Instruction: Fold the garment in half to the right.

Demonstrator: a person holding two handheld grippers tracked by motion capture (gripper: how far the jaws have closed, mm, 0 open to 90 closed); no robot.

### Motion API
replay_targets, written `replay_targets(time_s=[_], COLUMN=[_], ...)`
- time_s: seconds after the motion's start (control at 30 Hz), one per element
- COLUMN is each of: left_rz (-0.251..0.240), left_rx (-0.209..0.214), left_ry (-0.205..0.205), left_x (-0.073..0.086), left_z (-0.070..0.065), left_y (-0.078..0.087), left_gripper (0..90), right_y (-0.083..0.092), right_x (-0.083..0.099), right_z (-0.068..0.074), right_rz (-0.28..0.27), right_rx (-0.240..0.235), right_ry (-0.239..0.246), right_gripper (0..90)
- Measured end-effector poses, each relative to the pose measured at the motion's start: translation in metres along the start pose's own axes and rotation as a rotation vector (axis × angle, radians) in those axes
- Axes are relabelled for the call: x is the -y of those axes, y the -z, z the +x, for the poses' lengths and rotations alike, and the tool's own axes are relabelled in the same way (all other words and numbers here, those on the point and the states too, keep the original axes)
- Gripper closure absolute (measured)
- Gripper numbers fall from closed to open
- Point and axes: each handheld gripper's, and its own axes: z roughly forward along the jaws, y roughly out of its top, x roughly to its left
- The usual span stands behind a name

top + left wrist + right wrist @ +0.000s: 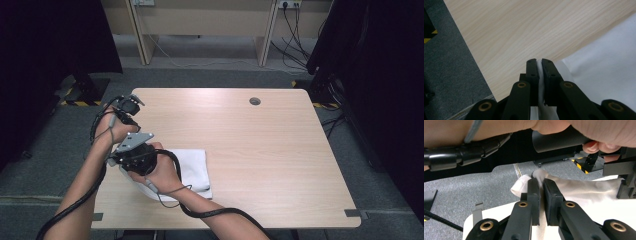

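Both claws clamped on white cloth (192, 167) — left claw (540, 62) & right claw (540, 181) at table (280, 150) left edge.

I am working in what looks like a lab or office test room. My table (280, 150) is a plain light wood desk with a round cable hole (255, 101), standing on grey carpet (210, 75). Black curtains (395, 100) hang on both sides. Yellow and black hazard tape (75, 103) marks the stand feet. Cables (295, 40) run down from a wall socket (289, 4) past pale wood furniture legs (142, 35).
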Motion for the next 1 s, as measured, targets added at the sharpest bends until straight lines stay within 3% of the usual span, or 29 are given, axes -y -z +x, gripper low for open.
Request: replay_targets(time_s=[0.73, 1.0], left_rz=[0.016, 0.022], left_rx=[-0.018, -0.013], left_ry=[-0.007, -0.012], left_x=[0.0012, -0.0033], left_z=[0.0035, -0.002], left_y=[0.0061, 0.0055], left_gripper=[83.9, 84.0], right_y=[-0.0045, 0.002], right_x=[-0.0069, -0.002], right_z=[0.0029, 0.0025], right_rz=[-0.025, -0.022], right_rx=[-0.01, 0.001], right_ry=[-0.028, -0.02], right_gripper=[84.8, 84.7])
